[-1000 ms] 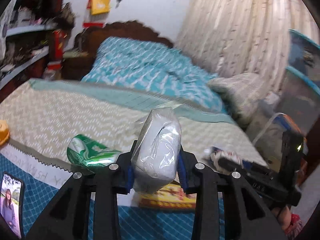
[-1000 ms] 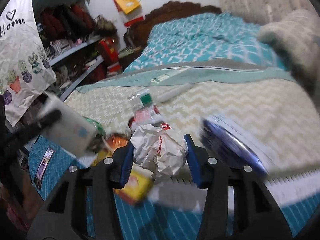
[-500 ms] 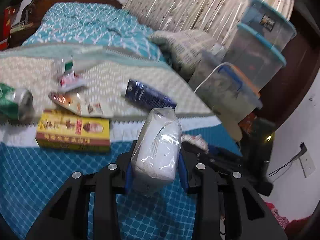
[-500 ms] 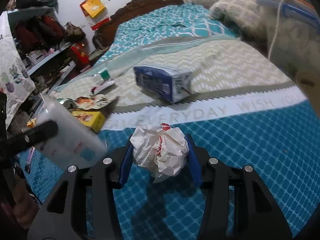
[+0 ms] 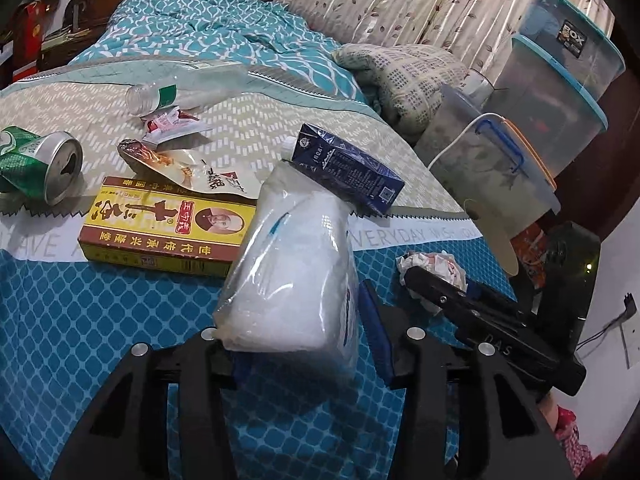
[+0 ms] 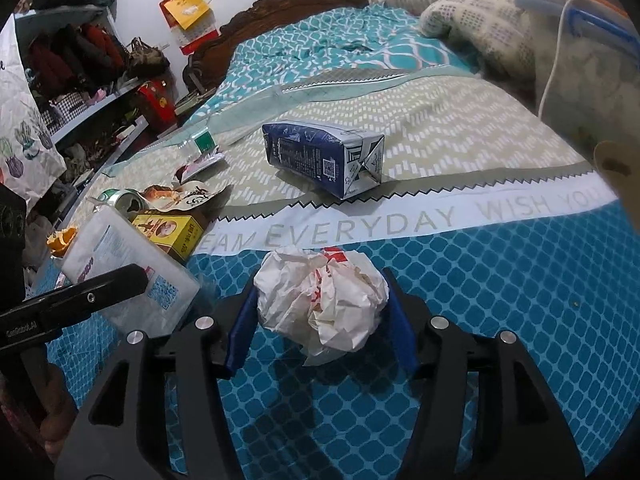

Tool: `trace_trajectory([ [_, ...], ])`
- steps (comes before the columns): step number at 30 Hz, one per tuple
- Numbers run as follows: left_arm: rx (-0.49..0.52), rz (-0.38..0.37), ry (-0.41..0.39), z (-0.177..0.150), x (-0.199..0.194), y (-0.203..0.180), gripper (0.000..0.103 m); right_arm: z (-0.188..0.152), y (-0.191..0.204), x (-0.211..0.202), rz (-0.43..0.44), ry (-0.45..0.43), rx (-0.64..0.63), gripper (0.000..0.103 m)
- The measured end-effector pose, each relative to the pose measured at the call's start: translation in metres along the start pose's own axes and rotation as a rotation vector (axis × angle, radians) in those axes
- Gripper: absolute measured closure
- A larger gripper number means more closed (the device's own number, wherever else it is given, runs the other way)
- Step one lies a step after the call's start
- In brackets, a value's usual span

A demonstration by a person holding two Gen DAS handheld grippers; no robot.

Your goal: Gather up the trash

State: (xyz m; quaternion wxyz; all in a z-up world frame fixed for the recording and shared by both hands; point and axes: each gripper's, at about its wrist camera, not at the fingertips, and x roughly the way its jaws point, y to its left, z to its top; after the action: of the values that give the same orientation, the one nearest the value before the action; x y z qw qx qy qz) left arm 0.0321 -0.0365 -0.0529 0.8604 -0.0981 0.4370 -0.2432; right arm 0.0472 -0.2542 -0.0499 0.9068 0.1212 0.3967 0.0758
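Nearest to us, our left gripper has a clear plastic pack of white tissue between its blue pads; its jaws are opening, and a gap shows at the right pad while the pack tilts left against the other. Our right gripper has a crumpled white paper ball with red print between its pads; these jaws are opening too, and the ball still fills the space from pad to pad. Both hang over the blue diamond-patterned bedcover.

Just beyond, on the bed, lies a flat yellow and brown printed box, and on its far edge a torn foil snack pouch. Left of the box rests a crushed green drink can. Right of the pouch lies a dark blue drink carton on its side. Farther back sit a small red and white wrapper and a clear plastic bottle with a green label. Stacked clear storage boxes with blue lids stand beside the bed.
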Motion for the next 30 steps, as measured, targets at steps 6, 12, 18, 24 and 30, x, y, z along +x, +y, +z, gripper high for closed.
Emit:
trace_trajectory([
  [6, -0.002, -0.007, 0.007, 0.0019, 0.0054, 0.0018, 0.061, 0.0005, -0.0014, 0.0017, 0.007, 0.01, 0.009, 0.04],
  [12, -0.012, -0.024, 0.008, 0.0033, 0.0077, 0.0039, 0.064, 0.0022, -0.0036, 0.006, 0.016, 0.031, 0.018, 0.036],
  [18, -0.013, -0.033, 0.009, 0.0029, 0.0078, 0.0033, 0.066, 0.0024, -0.0047, 0.0078, 0.016, 0.036, 0.022, 0.036],
  [24, -0.014, -0.035, 0.009, 0.0021, 0.0072, 0.002, 0.067, 0.0028, -0.0056, 0.0089, 0.014, 0.039, 0.023, 0.035],
  [30, -0.019, -0.038, 0.01, 0.0015, 0.0072, 0.0021, 0.067, 0.0022, -0.0064, 0.009, 0.014, 0.04, 0.027, 0.035],
])
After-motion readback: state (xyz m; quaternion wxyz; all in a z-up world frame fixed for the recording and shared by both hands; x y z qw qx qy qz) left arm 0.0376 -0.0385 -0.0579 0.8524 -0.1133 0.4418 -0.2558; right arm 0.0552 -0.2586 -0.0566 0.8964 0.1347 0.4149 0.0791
